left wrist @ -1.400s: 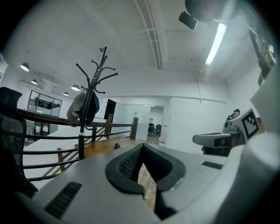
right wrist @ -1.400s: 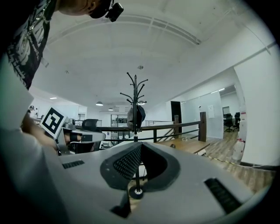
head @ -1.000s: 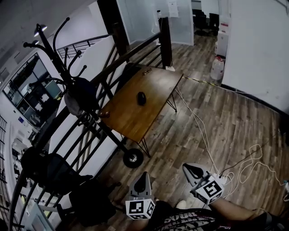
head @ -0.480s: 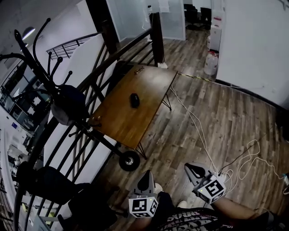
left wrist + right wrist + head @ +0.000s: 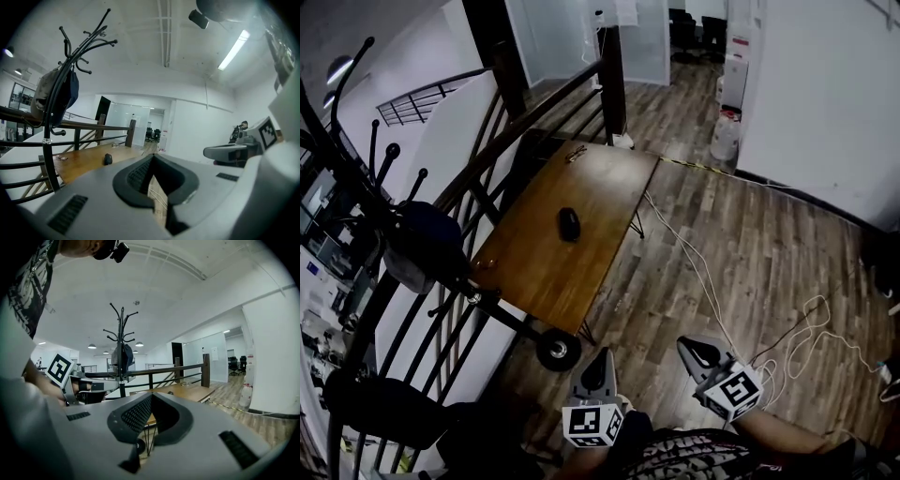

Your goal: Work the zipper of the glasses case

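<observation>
Nearer now to the counter (image 5: 602,183), I log left claw (image 5: 599,356) and right claw (image 5: 686,347) both closed, empty; glasses case (image 5: 569,223) well ahead, unzipped work pending.

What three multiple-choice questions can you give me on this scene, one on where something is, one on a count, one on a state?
1. Where is the case?
A on the table
B on a shelf
C in a box
2. How many grippers show in the head view?
A one
B two
C four
3. The right gripper is:
A shut, empty
B wide open
C shut on the case
Answers:
1 A, it lies mid-table.
2 B, the left gripper and the right one show low in that view.
3 A, its jaws meet with nothing between them.
</observation>
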The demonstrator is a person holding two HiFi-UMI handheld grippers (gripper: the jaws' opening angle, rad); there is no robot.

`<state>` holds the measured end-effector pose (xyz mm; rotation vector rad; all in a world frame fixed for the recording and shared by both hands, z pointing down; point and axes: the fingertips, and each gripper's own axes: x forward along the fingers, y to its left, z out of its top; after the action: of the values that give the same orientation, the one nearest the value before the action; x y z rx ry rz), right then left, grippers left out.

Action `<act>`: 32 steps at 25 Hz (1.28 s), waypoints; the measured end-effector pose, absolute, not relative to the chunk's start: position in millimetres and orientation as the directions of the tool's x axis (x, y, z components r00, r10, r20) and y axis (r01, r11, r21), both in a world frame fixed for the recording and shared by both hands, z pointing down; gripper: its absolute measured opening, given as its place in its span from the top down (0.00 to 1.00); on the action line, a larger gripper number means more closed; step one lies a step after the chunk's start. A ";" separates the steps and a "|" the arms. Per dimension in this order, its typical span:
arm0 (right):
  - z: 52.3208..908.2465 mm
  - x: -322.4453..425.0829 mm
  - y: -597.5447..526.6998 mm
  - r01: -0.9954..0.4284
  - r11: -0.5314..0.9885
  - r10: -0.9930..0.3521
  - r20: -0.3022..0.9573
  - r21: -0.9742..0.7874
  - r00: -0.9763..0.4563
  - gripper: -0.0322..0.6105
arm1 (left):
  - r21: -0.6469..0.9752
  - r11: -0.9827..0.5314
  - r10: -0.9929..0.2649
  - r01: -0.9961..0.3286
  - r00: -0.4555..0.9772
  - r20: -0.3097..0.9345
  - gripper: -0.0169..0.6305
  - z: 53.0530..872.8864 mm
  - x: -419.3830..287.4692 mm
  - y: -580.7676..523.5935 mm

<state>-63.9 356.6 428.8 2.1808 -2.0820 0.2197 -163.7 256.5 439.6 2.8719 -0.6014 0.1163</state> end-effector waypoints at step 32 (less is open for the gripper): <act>410.4 13.2 187.3 -1.000 -0.023 -0.976 0.215 0.000 0.023 0.96 | 0.265 -0.861 -0.431 -0.433 0.900 0.070 0.97 437.8 -91.4 81.2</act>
<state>13.2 187.3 410.4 2.1324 -2.0834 0.2317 -91.4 81.2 437.8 2.7902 -0.6478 0.0123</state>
